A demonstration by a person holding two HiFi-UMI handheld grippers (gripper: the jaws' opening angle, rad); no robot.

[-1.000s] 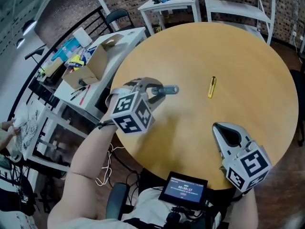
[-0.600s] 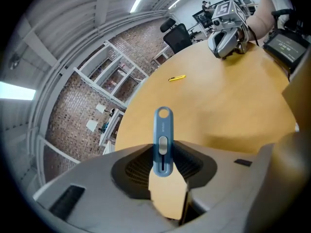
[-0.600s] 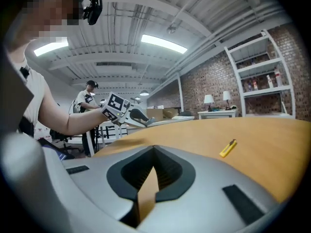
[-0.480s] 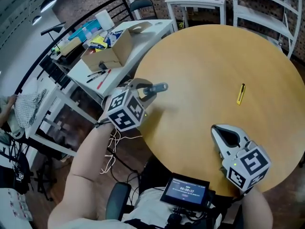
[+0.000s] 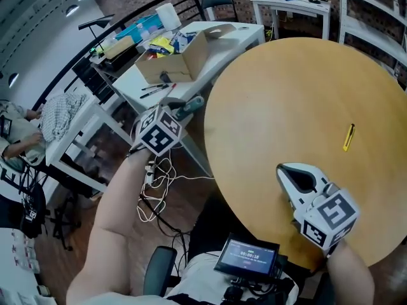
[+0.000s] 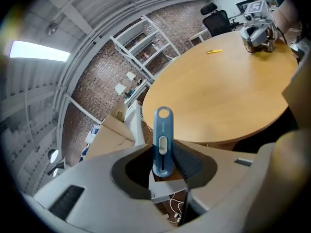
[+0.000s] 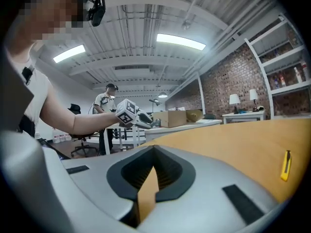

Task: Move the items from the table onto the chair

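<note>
My right gripper (image 5: 284, 169) hangs over the near edge of the round table (image 5: 280, 88), jaws together with nothing between them. My left gripper (image 5: 183, 108) is out past the table's left edge, above the floor, clamped on the butt of a blue slider cutter (image 6: 162, 135) that juts beyond the jaws. A yellow cutter (image 5: 348, 137) lies near the table's right edge, well apart from both grippers. Beyond my left gripper stands a white desk (image 5: 245, 37) with an open cardboard box (image 5: 181, 65)

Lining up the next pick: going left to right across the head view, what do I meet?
Left tool, shut on the blue cutter → right tool over the round table → yellow item on that table.
</note>
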